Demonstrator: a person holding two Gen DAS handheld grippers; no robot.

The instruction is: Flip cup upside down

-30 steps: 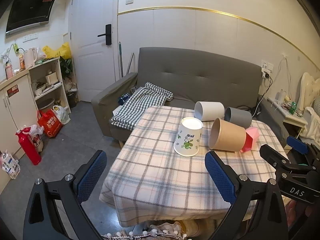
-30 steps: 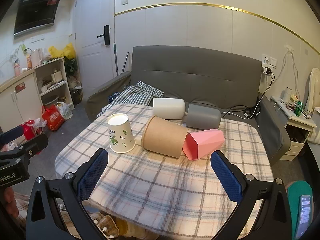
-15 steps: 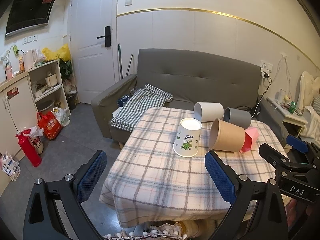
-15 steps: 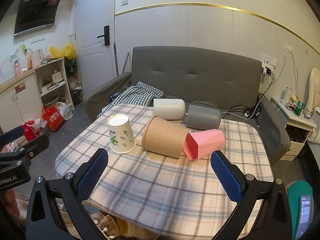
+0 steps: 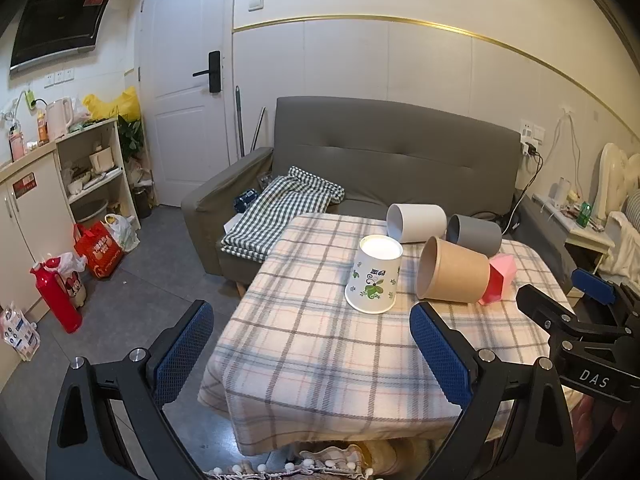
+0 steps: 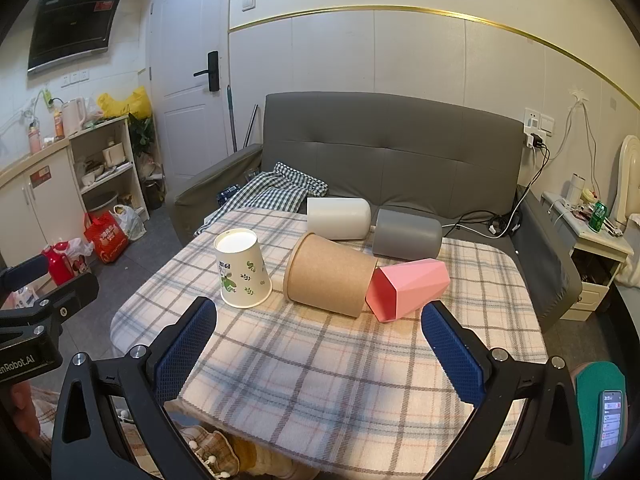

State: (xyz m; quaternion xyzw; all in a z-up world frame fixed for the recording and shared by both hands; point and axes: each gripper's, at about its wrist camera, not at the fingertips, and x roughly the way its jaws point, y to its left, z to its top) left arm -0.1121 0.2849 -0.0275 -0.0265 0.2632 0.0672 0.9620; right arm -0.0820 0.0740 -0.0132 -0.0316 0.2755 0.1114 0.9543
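Observation:
A white paper cup with green leaf print stands upside down on the plaid-covered table. To its right a brown paper cup, a pink faceted cup, a white cup and a grey cup lie on their sides. My left gripper is open and empty, held off the table's front left. My right gripper is open and empty above the table's front edge.
A grey sofa with a checked cloth stands behind the table. A cabinet and shelf, a red bag and a red extinguisher are at the left. A bedside table is at the right.
Both views have shifted very slightly; the cups have not moved and both grippers stay open.

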